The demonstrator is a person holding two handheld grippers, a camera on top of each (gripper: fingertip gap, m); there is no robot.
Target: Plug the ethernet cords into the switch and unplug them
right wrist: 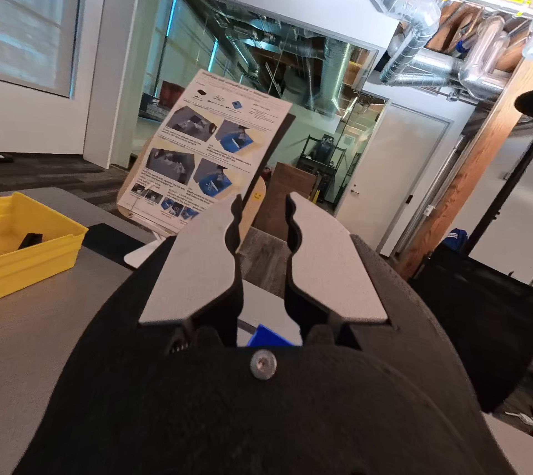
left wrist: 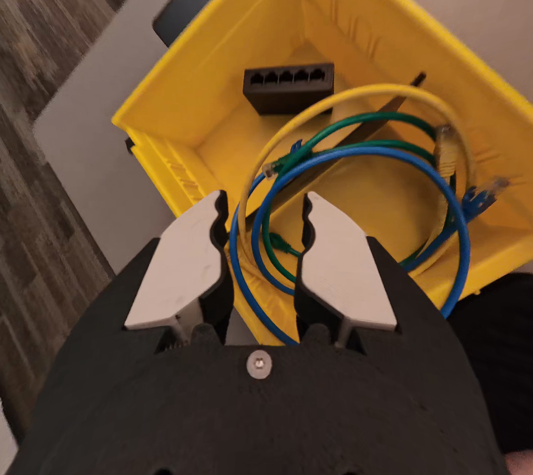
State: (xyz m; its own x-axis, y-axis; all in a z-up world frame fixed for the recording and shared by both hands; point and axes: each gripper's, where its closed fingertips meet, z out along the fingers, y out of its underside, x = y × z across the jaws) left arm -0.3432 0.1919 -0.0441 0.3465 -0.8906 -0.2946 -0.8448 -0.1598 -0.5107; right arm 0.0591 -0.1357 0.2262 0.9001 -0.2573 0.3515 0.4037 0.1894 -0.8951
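L gripper point(left wrist: 264, 219) hangs above the near end of a yellow bin point(left wrist: 178, 86), jaws spread fairly wide w/ nothing between the pads; coils of cord show through the gap but lie lower, not pinched. R gripper point(right wrist: 262, 223) is lifted and aimed out across the room, jaws apart at a moderate width, empty; it looks past an instruction sheet point(right wrist: 207, 149) propped on a stand near the far edge of the tabletop point(right wrist: 43, 331).

Key relation, judged from the L wrist view: the switch point(left wrist: 288, 86) sits ahead of and below the L gripper, toward the bin's far corner, its row of ports facing back at the gripper. Its long axis runs across the gripper's line of approach. The cords lie between gripper and switch, so the L gripper is clearly the nearer one; from the R gripper the bin is off to its left, well apart.

Materials: bin is ribbed, matte moulded plastic w/ a dark divider strip point(left wrist: 360, 129) slanting across the floor. Switch is a small dark boxy unit, hard-edged. Blue cord point(left wrist: 360, 152), green cord point(left wrist: 375, 116) and yellow cord point(left wrist: 360, 92) are thin, round-jacketed, springy loops, overlapping in a loose tangle; clear plugs at the ends, one yellow-booted plug point(left wrist: 445, 152) near the bin's right wall. All look unplugged. Picture is motion-blurred, so fine plug detail can't be told.
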